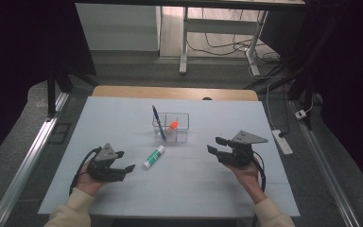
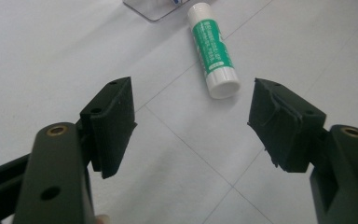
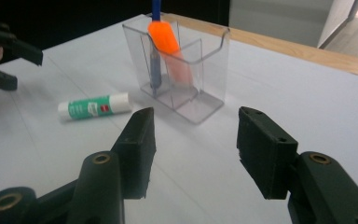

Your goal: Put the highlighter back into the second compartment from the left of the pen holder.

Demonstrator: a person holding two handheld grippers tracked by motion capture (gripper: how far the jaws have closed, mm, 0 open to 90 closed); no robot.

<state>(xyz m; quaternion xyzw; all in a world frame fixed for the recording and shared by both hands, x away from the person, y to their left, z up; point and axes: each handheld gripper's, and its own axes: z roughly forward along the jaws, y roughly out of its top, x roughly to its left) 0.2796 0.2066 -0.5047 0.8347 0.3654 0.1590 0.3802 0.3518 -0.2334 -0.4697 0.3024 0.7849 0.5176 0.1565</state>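
Note:
A green and white glue stick [image 1: 154, 157] [image 2: 213, 51] [image 3: 94, 107] lies on the white table, just in front of a clear plastic holder [image 1: 178, 130] [image 3: 200, 79]. The holder contains a blue pen [image 1: 158, 122] [image 3: 155, 70] and an orange marker [image 1: 173, 125] [image 3: 164, 37]. My left gripper [image 1: 126, 161] [image 2: 193, 116] rests open a little to the left of the glue stick, nothing between its jaws. My right gripper [image 1: 214, 144] [image 3: 196, 140] is open on the holder's right and aims at it, jaws empty. In the right gripper view the left gripper [image 3: 9, 56] sits at the far left.
The white table top [image 1: 123, 118] ends in a wooden strip [image 1: 175, 92] at the far side. On the floor to the right lie a power strip [image 1: 282, 142] and cables. Metal rails run along both sides of the table.

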